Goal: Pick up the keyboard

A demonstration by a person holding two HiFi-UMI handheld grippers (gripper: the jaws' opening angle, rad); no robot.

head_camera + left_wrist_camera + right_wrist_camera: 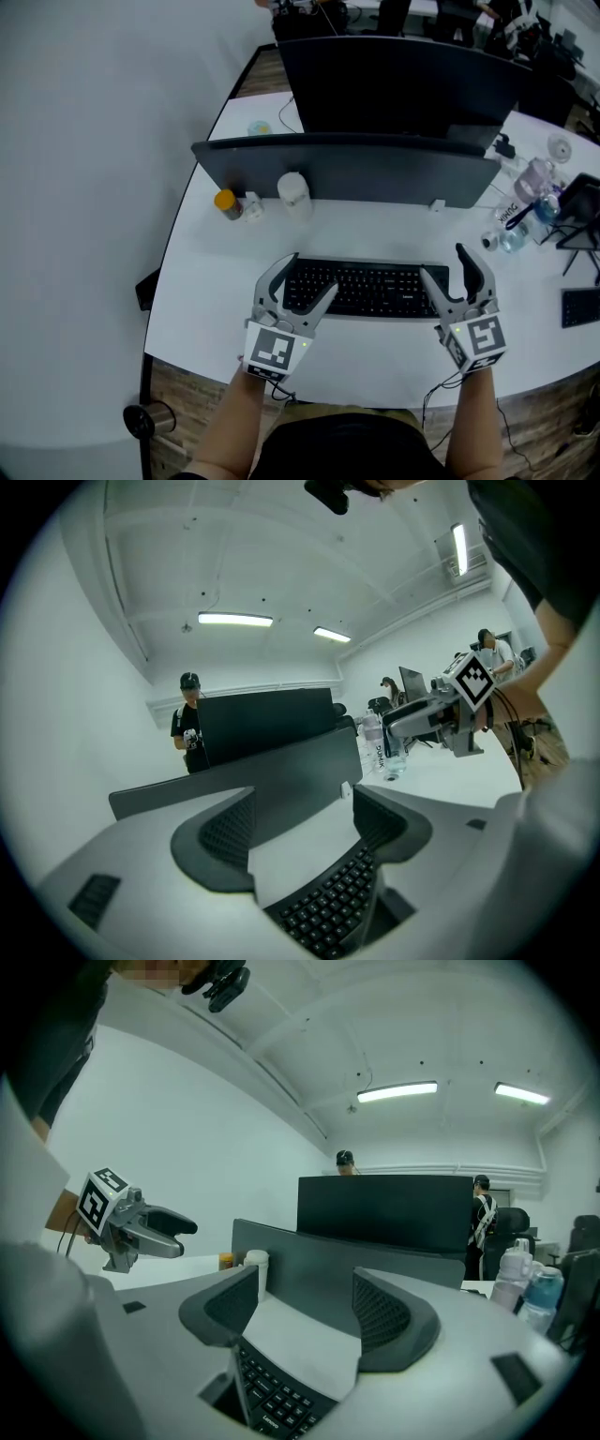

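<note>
A black keyboard (366, 288) lies flat on the white desk (216, 309), just in front of me. My left gripper (309, 275) is at its left end, jaws open, with that end of the keyboard between and below them. My right gripper (444, 262) is at the right end, also open around that end. In the left gripper view the keys (333, 907) show low between the spread pads of the left gripper (305, 832), with bare desk beyond. The right gripper view shows the same: keyboard (272, 1391) under the open right gripper (305, 1312). No pad visibly presses on it.
A grey divider panel (347, 169) stands behind the keyboard, with a dark monitor (394, 84) beyond it. A white cylinder (293, 195) and an orange-capped jar (227, 202) sit by the panel. Bottles (525, 202) crowd the right side. People stand in the background (189, 724).
</note>
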